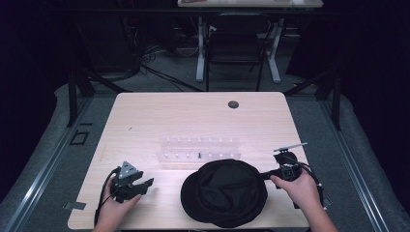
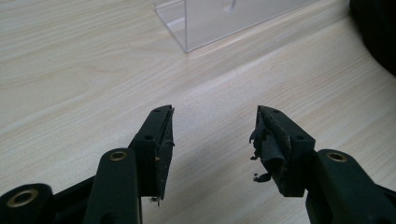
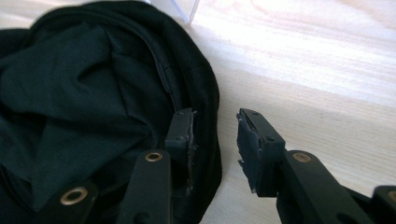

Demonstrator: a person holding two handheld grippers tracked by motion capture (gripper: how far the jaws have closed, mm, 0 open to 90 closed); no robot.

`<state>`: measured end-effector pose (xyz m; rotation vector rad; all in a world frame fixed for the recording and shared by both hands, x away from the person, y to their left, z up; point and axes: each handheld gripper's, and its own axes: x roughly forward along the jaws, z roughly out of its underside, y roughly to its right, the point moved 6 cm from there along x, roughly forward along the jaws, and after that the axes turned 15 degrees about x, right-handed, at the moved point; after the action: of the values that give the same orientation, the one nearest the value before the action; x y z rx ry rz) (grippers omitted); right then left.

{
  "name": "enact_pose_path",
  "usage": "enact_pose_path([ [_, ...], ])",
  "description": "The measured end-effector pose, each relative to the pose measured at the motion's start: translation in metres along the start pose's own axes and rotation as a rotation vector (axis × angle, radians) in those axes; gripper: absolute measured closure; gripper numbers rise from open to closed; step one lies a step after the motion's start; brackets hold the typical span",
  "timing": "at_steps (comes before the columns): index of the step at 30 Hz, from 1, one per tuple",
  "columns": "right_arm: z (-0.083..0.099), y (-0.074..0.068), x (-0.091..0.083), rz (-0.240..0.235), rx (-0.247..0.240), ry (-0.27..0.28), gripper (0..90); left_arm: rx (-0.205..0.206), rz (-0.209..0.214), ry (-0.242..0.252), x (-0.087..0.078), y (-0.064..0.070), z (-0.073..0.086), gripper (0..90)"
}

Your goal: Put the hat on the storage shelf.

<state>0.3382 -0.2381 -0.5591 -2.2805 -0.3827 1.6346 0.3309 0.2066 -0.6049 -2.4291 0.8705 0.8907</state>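
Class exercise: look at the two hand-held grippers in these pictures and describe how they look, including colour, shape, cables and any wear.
Both are black. The left gripper carries a grey three-cornered plate on top, and a black cable trails from it. The right gripper has a cable looping behind the hand. Each has two long, tapering jaws with brass-coloured rivets. The dark pads lining the jaws are frayed and torn at the edges. No sleeves show.

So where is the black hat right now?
In the high view the black hat lies at the table's near edge, right of centre, just before the clear rack.
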Motion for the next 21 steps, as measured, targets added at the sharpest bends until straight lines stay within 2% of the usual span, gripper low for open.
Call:
enact_pose_path([
  [4,-0.002,0.0,0.005,0.023,-0.013,-0.036,68.4,-0.005,-0.002,0.004,0.0,-0.001,0.0,47.9],
  [5,-0.003,-0.001,0.008,0.02,0.001,-0.034,68.9,-0.006,-0.002,0.004,0.0,-0.001,0.0,47.9],
  [7,-0.004,0.001,0.009,0.03,-0.015,-0.059,69.1,-0.006,-0.001,0.004,0.0,-0.001,0.0,47.9],
  [8,-0.004,0.0,0.01,0.031,-0.005,-0.068,69.1,-0.007,-0.001,0.003,0.001,0.0,0.0,47.9],
  [13,-0.008,-0.001,0.016,0.037,-0.016,-0.086,69.2,-0.001,0.003,-0.005,0.001,0.0,0.0,47.9],
  [14,-0.009,-0.002,0.018,0.035,-0.01,-0.074,69.2,-0.001,0.004,-0.005,0.002,0.0,0.0,47.9],
  [17,-0.013,-0.002,0.02,0.042,-0.041,-0.095,69.4,-0.001,0.004,-0.004,0.001,0.0,0.0,47.9],
  [21,-0.016,-0.005,0.024,0.03,-0.04,-0.112,70.7,-0.008,0.002,0.0,0.002,0.0,0.0,47.9],
])
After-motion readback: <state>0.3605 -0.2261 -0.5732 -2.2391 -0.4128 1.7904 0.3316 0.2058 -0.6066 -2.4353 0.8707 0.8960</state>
